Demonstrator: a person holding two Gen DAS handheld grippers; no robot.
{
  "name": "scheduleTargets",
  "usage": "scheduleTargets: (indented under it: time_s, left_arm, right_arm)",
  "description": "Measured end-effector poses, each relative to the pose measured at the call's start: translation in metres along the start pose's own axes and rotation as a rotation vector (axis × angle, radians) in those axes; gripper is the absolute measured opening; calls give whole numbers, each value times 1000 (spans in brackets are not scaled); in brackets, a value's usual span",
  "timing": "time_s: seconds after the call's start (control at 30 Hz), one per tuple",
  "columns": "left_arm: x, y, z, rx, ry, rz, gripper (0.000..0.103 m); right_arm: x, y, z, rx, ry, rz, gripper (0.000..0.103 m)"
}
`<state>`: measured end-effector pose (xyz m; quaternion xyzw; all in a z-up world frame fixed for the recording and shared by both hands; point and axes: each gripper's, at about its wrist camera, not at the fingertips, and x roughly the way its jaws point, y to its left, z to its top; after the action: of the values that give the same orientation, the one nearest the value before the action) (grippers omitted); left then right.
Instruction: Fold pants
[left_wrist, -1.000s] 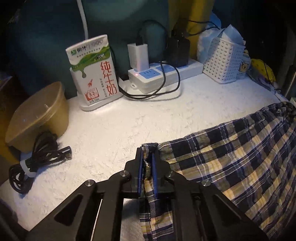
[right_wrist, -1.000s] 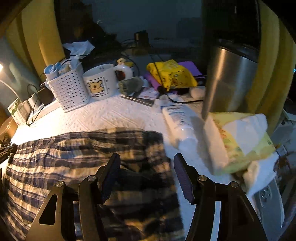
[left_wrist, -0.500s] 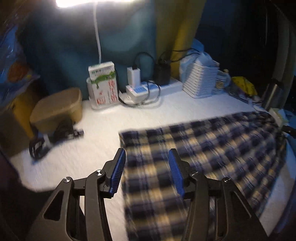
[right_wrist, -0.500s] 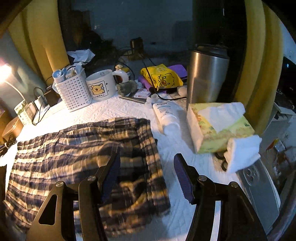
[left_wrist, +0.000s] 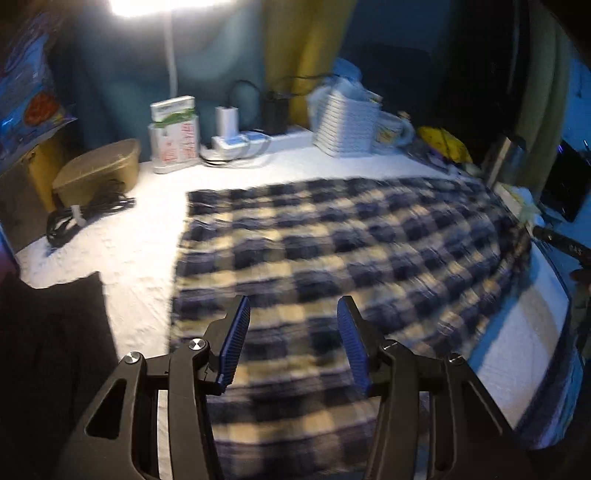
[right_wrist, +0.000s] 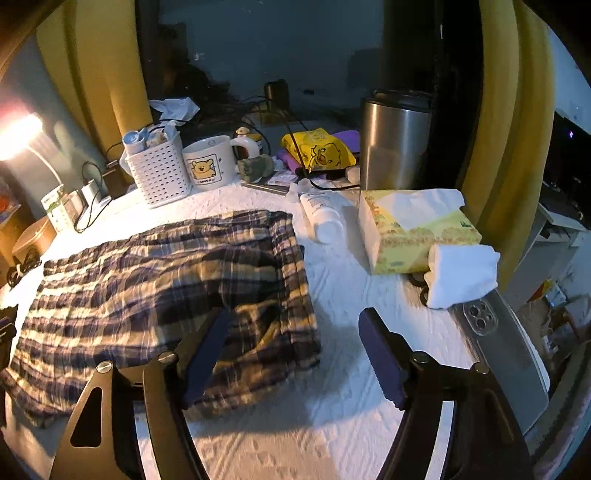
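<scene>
The blue and cream plaid pants (left_wrist: 332, 251) lie spread flat across the white table cover. My left gripper (left_wrist: 291, 332) is open and empty, held above their near left part. In the right wrist view the pants (right_wrist: 155, 273) lie with their bunched waistband end on the right. My right gripper (right_wrist: 291, 332) is open and empty, above that end's near corner.
Along the back stand a milk carton (left_wrist: 173, 133), power strip (left_wrist: 240, 140), white basket (right_wrist: 159, 173), bear mug (right_wrist: 210, 162) and steel tumbler (right_wrist: 395, 144). A tissue box (right_wrist: 417, 229), lotion tube (right_wrist: 325, 218) and phone (right_wrist: 506, 350) lie right. A brown bowl (left_wrist: 96, 170) and cable (left_wrist: 85, 214) lie left.
My left gripper let go of the pants' corner, opened and pulled back and up. My right gripper, open throughout, also drew back and rose. The pants now lie flat.
</scene>
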<state>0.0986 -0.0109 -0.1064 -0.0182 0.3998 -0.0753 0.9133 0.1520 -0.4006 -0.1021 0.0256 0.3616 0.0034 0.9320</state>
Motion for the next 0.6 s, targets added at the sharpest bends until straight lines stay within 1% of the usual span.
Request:
scheduleTargets:
  time_s: [0.07, 0.13, 0.27, 0.37, 0.43, 0.53, 0.6]
  left_arm:
    - [1, -17, -2, 36, 19, 1, 49]
    - [-2, -31, -4, 59, 12, -11, 49]
    - [-2, -54, -6, 61, 2, -37, 49]
    - [7, -69, -8, 75, 24, -43, 49]
    - [12, -77, -9, 87, 39, -45, 49]
    - [16, -88, -10, 96, 58, -52, 49]
    - [18, -93, -11, 99, 67, -52, 49]
  right_arm:
    - [-4, -8, -7, 5, -12, 4, 76]
    - [-6, -17, -15, 16, -10, 21, 76]
    - [-4, -32, -32, 12, 11, 52, 76]
    - [0, -30, -42, -24, 33, 73, 76]
    - [4, -31, -47, -18, 48, 111, 76]
    - [14, -25, -52, 5, 80, 193, 76]
    - [20, -20, -54, 20, 97, 223, 76]
